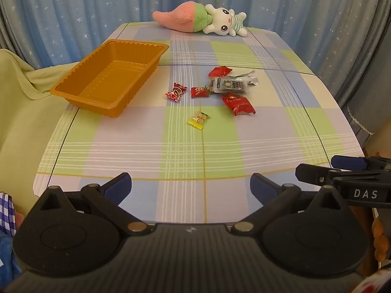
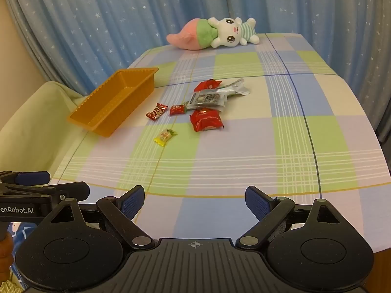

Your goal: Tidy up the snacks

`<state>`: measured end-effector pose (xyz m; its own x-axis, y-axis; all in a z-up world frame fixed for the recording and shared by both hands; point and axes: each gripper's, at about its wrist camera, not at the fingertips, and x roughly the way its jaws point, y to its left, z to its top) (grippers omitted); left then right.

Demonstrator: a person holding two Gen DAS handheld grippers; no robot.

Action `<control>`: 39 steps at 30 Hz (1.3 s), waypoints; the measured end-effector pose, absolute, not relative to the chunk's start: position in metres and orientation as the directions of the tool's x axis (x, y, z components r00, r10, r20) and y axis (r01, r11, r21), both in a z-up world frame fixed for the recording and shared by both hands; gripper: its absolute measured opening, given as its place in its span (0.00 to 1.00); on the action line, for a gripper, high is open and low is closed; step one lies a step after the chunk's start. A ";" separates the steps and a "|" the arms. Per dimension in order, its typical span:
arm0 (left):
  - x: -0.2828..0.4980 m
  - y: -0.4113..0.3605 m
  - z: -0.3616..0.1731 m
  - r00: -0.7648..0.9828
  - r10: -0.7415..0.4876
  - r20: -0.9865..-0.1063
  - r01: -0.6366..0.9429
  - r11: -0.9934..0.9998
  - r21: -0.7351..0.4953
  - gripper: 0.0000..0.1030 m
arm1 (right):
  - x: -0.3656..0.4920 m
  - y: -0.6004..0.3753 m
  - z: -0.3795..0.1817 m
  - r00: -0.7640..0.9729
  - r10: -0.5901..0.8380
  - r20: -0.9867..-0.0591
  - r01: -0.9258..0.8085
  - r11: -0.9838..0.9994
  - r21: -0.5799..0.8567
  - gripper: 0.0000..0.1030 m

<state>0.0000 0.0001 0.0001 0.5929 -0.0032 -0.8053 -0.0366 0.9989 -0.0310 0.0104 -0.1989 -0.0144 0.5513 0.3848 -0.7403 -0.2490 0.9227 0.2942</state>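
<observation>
An empty orange plastic tray (image 1: 80, 86) (image 2: 97, 112) sits on the left of the checked table. Right of it lie loose snacks: a yellow candy (image 1: 198, 120) (image 2: 165, 136), a red twist-wrapped candy (image 1: 176, 91) (image 2: 156, 111), a small red packet (image 1: 200, 91) (image 2: 177, 109), a larger red packet (image 1: 239, 104) (image 2: 206, 120), another red packet (image 1: 220, 70) (image 2: 207, 84) and a silver pouch (image 1: 232, 83) (image 2: 212, 96). My left gripper (image 1: 190, 189) is open over the near table edge, nothing between its fingers. Beside it, my right gripper (image 2: 194, 201) hovers open and empty too.
A pink, green and white plush toy (image 1: 202, 20) (image 2: 215, 34) lies at the table's far edge. Blue star-patterned curtains (image 1: 73, 7) hang behind. A pale green cloth (image 1: 22, 92) covers something left of the table. The right gripper's fingers (image 1: 317, 173) show at the left view's right side.
</observation>
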 end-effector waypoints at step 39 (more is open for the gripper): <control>0.001 0.000 -0.001 0.593 -0.009 -0.805 -0.033 0.999 -0.036 1.00 | 0.011 -0.199 -0.016 0.550 0.386 -0.741 -0.249 0.922 0.297 0.86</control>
<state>0.0006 0.0003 -0.0011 0.5935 -0.0093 -0.8048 -0.0328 0.9988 -0.0357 0.0106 -0.1995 -0.0155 0.5499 0.3864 -0.7405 -0.2486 0.9221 0.2965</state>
